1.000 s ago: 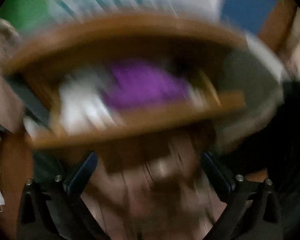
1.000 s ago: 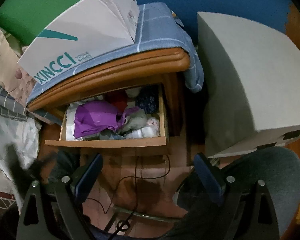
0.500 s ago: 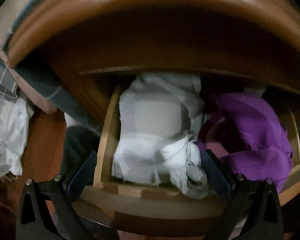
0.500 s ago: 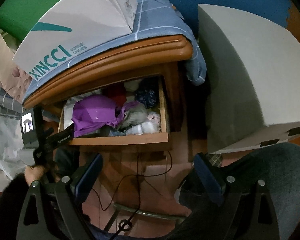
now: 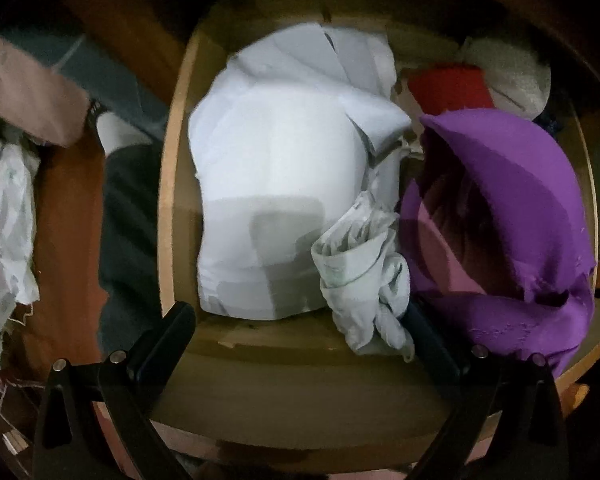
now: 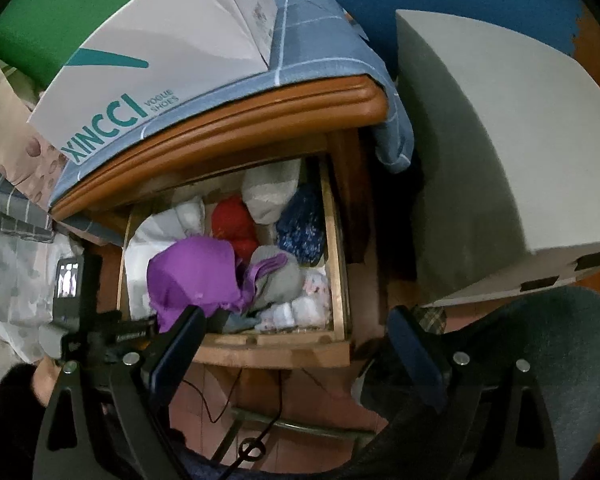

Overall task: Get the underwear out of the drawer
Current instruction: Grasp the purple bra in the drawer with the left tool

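Observation:
The wooden drawer (image 6: 284,350) stands open and full of clothes. In the left wrist view a white folded garment (image 5: 284,184) fills its left side, a pale grey-green bunched garment (image 5: 364,276) lies at the front, and a purple bra (image 5: 512,216) lies at the right. My left gripper (image 5: 296,332) is open just above the drawer's front edge (image 5: 300,380), its right finger beside the bunched garment. My right gripper (image 6: 296,340) is open and empty, held back in front of the drawer. The purple bra (image 6: 196,276) and the left gripper's body (image 6: 76,312) show in the right wrist view.
A nightstand top (image 6: 236,124) overhangs the drawer, with blue checked cloth (image 6: 320,48) and a white XINCCI shoebox (image 6: 152,52). Red (image 6: 234,220), grey (image 6: 270,192) and dark blue (image 6: 300,224) garments lie at the back. A grey box (image 6: 500,152) stands right. Bedding (image 6: 8,248) lies left.
My left gripper has moved forward and down over the drawer's left front, so the white garment now fills its view. The right gripper has edged closer and stays open.

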